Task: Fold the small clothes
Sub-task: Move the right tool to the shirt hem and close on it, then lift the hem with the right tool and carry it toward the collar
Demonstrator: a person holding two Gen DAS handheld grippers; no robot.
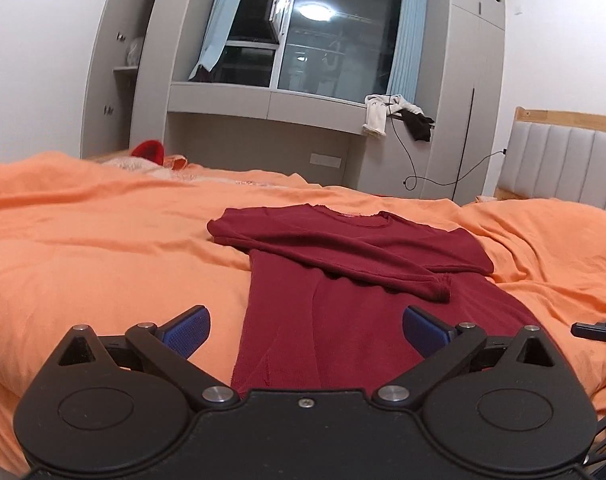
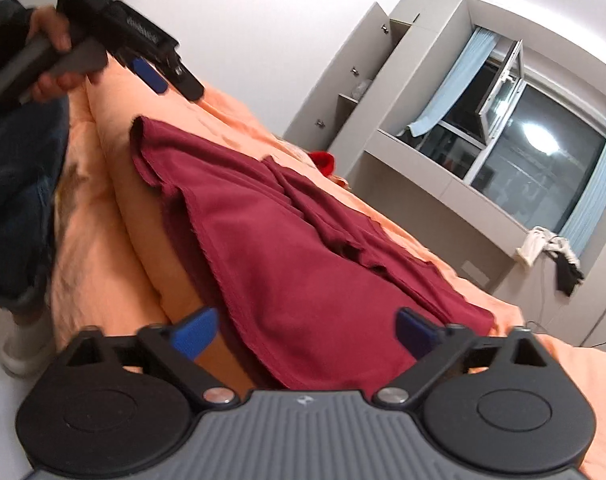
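Observation:
A dark red long-sleeved top (image 1: 343, 280) lies flat on the orange bed cover (image 1: 103, 264), with both sleeves folded across its chest. My left gripper (image 1: 306, 330) is open and empty, just above the top's near hem. My right gripper (image 2: 307, 334) is open and empty over the top's (image 2: 303, 264) near corner at the bed's edge. The left gripper (image 2: 159, 76) also shows in the right wrist view, held in a hand above the far hem corner.
A red item (image 1: 149, 150) lies at the bed's far side. A grey wardrobe and window unit (image 1: 263, 108) stand beyond the bed, with clothes (image 1: 399, 114) draped on its ledge. A padded headboard (image 1: 563, 164) is at right. The person's legs (image 2: 19, 200) stand beside the bed.

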